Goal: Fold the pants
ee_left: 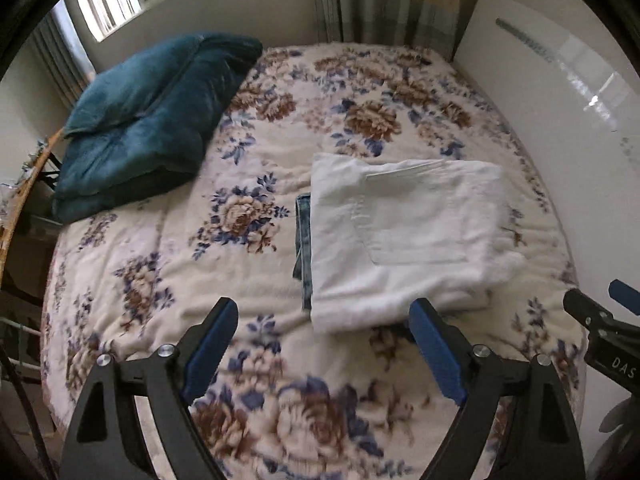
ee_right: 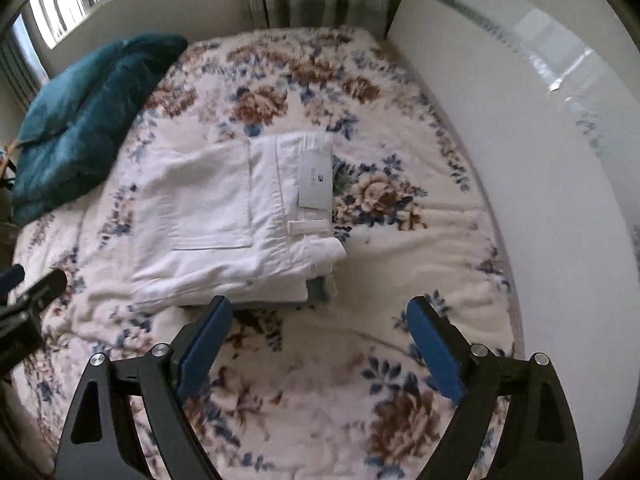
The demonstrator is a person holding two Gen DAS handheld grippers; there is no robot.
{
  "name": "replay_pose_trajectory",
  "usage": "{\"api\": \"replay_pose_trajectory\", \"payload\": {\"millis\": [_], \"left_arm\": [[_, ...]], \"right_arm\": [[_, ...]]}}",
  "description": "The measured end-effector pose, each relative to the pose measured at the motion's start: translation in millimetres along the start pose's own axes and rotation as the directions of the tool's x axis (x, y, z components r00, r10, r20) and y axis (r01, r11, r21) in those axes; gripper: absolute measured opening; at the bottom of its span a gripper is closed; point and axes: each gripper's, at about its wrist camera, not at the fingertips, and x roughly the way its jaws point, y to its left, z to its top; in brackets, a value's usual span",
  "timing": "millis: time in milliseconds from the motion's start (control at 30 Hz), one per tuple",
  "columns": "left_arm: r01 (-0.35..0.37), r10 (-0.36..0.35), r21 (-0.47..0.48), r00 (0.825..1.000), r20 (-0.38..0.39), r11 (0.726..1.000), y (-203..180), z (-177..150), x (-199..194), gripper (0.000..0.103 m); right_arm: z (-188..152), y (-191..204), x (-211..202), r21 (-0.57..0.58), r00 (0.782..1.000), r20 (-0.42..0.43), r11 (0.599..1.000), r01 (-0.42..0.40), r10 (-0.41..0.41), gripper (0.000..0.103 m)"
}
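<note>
A: Where do the white cotton pants [ee_left: 404, 236] lie?

B: Folded into a thick rectangle on the floral fleece bedspread [ee_left: 248, 152], a little right of the middle of the bed, near the glossy white panel [ee_right: 520, 120]. A strip of blue denim [ee_left: 303, 248] shows under their left edge, so they seem to rest on another garment.

A: And the grippers?

B: The left gripper [ee_left: 324, 344] and the right gripper [ee_right: 320, 340] both hover at the near edge of the pile, jaws spread wide, nothing between them.

A: How would the pants handle?

B: Probably soft and limp but fairly weighty, several layers deep. The cloth should not slip much on fleece, yet a pinch on the top layer alone would likely peel the fold open. The firmer waistband [ee_right: 308, 224] end on the right, or the whole stack taken at a folded edge, looks the safer hold.

A: Anything fragile?

B: Only the paper tag [ee_right: 316, 180], which could crease.
</note>
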Motion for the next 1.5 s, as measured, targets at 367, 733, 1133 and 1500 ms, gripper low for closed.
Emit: {"api": "replay_pose_trajectory", "payload": {"millis": [367, 733, 1133, 1500], "left_arm": [[0.054, -0.053, -0.004, 0.988, 0.142, 0.999, -3.0, -51.3, -183.7, 0.087], [0.083, -0.076, -0.026, 0.973, 0.216, 0.996, -1.7, -105.9, -307.9, 0.087], [0.073, -0.063, -0.024, 0.959, 0.275, 0.997, -7.5, -145.1, -371.0, 0.087], [0.057, -0.041, -0.046, 0.957, 0.286, 0.997, -2.3, -152.4, -377.7, 0.098]], "right_arm": [[-74.7, -5.7, -226.0, -0.037, 0.982, 0.186, 0.999, -0.022, 0.028, 0.094], [-148.4, -18.0, -380.4, -0.058, 0.954, 0.29, 0.996, -0.066, 0.08, 0.094], [-190.1, -26.8, -456.3, -0.075, 0.932, 0.346, 0.993, -0.09, 0.11, 0.094], [-196.8, -30.1, -468.3, -0.085, 0.929, 0.343, 0.99, -0.116, 0.138, 0.095]]}}
